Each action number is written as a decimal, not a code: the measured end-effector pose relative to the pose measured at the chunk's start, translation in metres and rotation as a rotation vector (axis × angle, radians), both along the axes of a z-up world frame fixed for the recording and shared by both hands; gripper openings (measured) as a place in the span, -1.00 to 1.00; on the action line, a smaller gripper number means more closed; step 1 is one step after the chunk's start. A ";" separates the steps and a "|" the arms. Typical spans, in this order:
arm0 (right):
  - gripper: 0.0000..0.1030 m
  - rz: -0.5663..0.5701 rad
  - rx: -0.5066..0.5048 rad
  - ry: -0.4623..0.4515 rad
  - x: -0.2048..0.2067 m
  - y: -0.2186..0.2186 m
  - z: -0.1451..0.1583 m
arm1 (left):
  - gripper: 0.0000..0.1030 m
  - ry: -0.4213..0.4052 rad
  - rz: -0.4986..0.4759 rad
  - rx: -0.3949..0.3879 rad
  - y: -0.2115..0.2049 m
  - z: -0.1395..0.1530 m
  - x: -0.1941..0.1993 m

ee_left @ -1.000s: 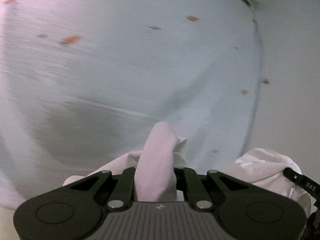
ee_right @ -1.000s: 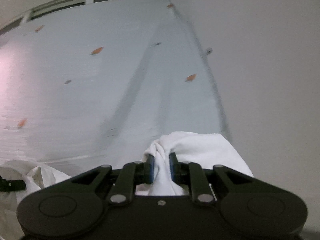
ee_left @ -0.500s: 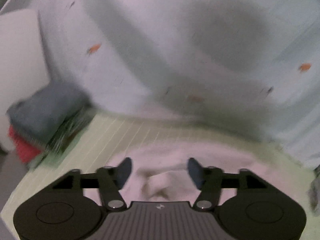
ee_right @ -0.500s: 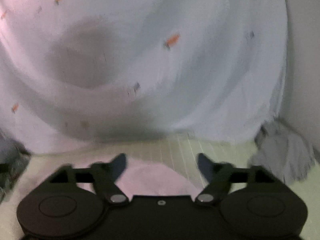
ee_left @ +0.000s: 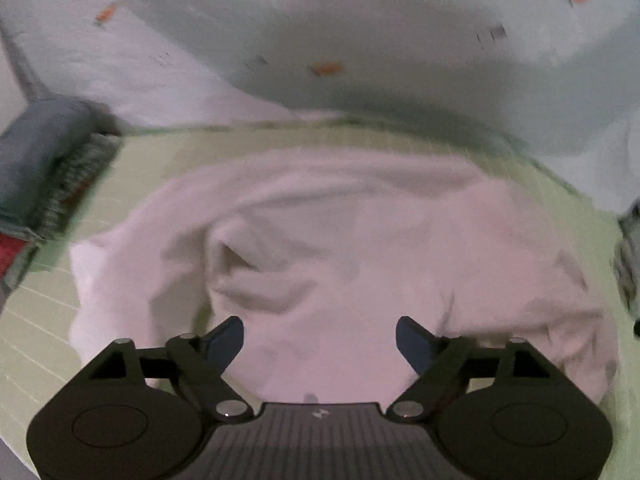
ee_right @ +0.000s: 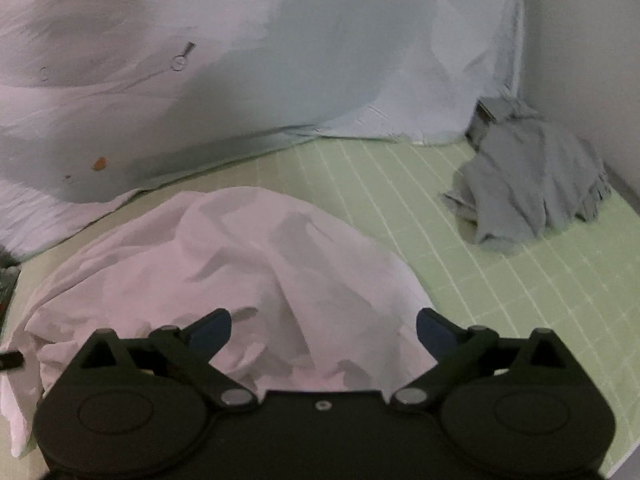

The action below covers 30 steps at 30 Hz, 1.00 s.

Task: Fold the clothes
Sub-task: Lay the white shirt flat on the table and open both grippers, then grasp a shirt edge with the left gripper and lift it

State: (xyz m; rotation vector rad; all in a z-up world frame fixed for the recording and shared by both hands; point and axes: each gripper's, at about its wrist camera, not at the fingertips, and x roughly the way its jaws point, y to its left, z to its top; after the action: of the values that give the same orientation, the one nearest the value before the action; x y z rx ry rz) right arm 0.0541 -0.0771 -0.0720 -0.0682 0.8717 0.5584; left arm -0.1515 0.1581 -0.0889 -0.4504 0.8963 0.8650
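white garment (ee_left: 360, 248) lay rumpled, not flat, on green mat (ee_right: 500, 280) | left claw (ee_left: 319, 338), right claw (ee_right: 324, 330) both spread wide, empty | folded stack (ee_left: 44, 176) left, grey heap (ee_right: 532, 188) still unfolded

— What covers the surface?
— A pale green mat (ee_right: 500, 280) with a white grid.
— And on it?
— A rumpled white garment (ee_right: 240, 264), a grey cloth heap (ee_right: 532, 192), a folded stack (ee_left: 40, 176).

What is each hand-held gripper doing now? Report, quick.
Left hand-held gripper: open, empty, above the white garment.
Right hand-held gripper: open, empty, over it too.
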 end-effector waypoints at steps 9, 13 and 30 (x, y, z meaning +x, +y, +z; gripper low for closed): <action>0.98 -0.027 -0.052 0.073 -0.008 -0.012 -0.029 | 0.73 0.051 -0.152 -0.107 -0.013 -0.045 0.029; 0.98 -0.018 -0.084 0.075 -0.017 -0.013 -0.034 | 0.73 0.062 -0.195 -0.152 -0.020 -0.067 0.041; 0.98 0.049 -0.179 0.115 -0.042 0.003 -0.057 | -0.85 0.007 0.105 0.032 0.020 -0.024 -0.031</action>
State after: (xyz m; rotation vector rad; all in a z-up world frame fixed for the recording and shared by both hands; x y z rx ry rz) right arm 0.0122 -0.0746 -0.1295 -0.2228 1.0330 0.5332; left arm -0.1826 0.1781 -0.1129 -0.4701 0.8703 0.9765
